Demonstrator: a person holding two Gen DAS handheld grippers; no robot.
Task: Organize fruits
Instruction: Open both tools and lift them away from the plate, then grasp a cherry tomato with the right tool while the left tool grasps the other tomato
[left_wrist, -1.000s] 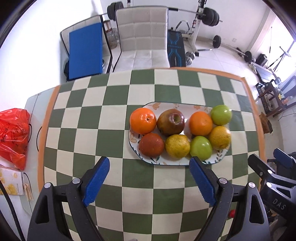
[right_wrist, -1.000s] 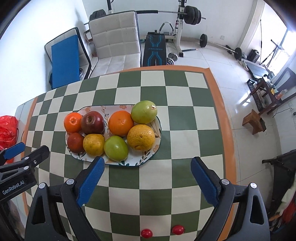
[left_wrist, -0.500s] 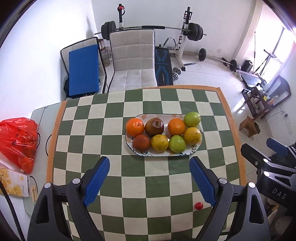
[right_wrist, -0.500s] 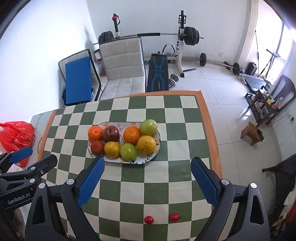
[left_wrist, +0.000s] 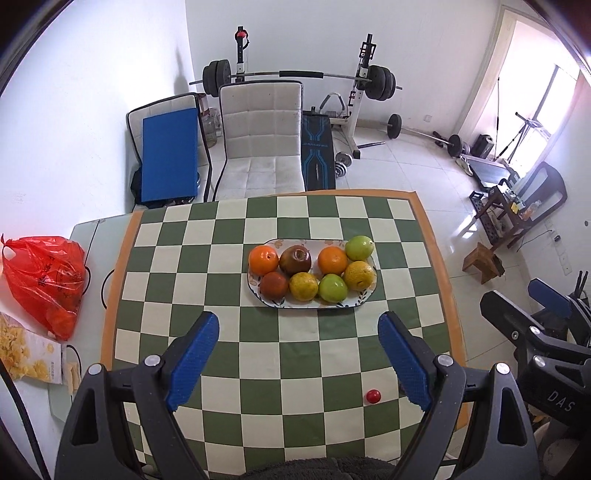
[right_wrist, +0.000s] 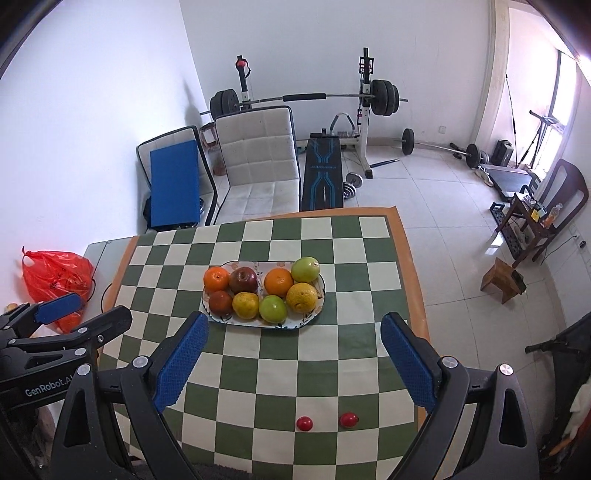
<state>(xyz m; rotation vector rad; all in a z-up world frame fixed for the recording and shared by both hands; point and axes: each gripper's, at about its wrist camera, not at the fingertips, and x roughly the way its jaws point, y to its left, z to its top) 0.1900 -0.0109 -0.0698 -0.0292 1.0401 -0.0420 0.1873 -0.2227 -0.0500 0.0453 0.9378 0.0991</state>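
Eight fruits are seen packed on the oval plate (right_wrist: 317, 301) at mid-table. Both the left gripper (left_wrist: 297, 360) and right gripper (right_wrist: 293, 360) are held wide apart, empty, well back from it. Two small red fruits (right_wrist: 304, 423) near the table's front edge are judged light, smooth, prone to rolling; a gentle pinch across the middle is advised.

Bright daylight pours in from the window (left_wrist: 554, 96) at right, glaring on the floor tiles (left_wrist: 469, 221) (nearly blown out); fisheye bending and dark vignetting mark the corners.
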